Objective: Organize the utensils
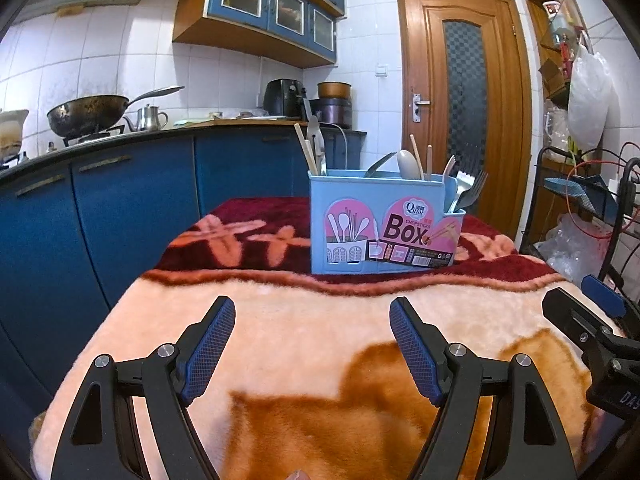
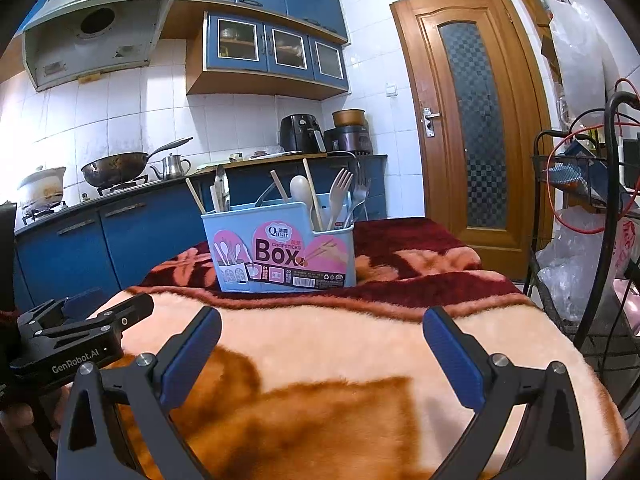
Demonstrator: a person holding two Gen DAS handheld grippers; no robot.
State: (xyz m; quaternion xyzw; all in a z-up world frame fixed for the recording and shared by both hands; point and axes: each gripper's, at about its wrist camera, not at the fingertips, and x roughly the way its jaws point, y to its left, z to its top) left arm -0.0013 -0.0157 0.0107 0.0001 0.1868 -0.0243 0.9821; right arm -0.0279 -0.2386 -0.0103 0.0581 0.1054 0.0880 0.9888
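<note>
A light blue utensil box (image 1: 384,224) with a pink "Box" label stands upright on the far part of the blanket-covered table; it also shows in the right wrist view (image 2: 280,248). Chopsticks (image 1: 306,152), a spoon (image 1: 409,164), forks (image 2: 340,196) and tongs (image 2: 221,192) stand in its compartments. My left gripper (image 1: 312,308) is open and empty, above the near blanket, well short of the box. My right gripper (image 2: 322,320) is open and empty, beside the left one, also short of the box.
A peach and dark red blanket (image 1: 304,320) covers the table. Blue kitchen cabinets (image 1: 120,208) with a wok (image 1: 88,114) and kettle stand to the left. A wooden door (image 1: 466,100) is behind. A wire rack (image 2: 580,240) with bags and cables stands at the right.
</note>
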